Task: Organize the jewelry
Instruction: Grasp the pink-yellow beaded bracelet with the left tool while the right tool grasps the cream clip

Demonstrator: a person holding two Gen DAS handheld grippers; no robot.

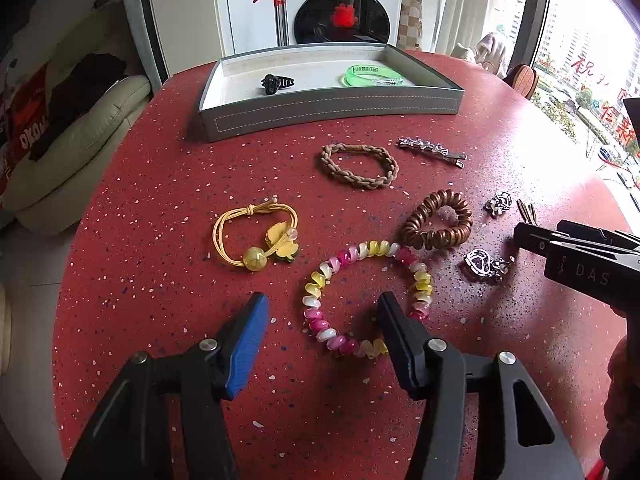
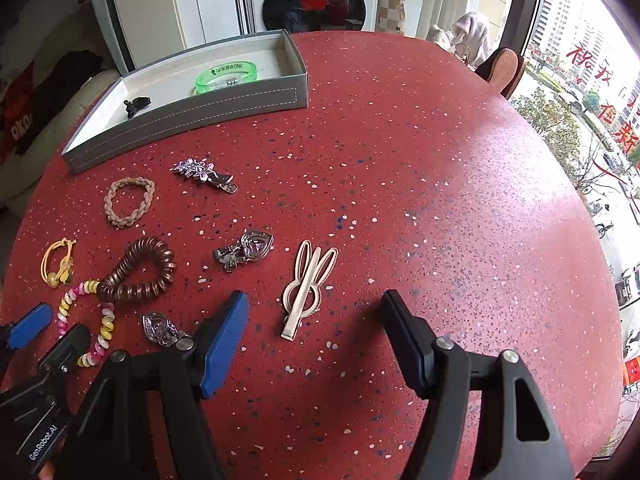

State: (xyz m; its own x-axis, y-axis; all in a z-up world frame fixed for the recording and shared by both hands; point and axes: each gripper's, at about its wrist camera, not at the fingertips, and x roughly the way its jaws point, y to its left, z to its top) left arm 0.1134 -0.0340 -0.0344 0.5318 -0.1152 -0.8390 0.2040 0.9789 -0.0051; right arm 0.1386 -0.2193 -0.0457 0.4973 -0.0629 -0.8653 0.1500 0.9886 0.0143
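Observation:
A grey tray at the table's far side holds a black claw clip and a green bracelet; the tray also shows in the right wrist view. My left gripper is open and empty, its right finger over the pink-yellow spiral hair tie. My right gripper is open and empty around the near end of a rabbit-shaped metal clip. On the table lie a yellow hair tie, a brown braided band, a brown spiral tie, a rhinestone clip and two silver heart clips.
The round red speckled table ends at the right near a window. A washing machine stands behind the tray and a sofa is at the left. My right gripper's body shows in the left wrist view.

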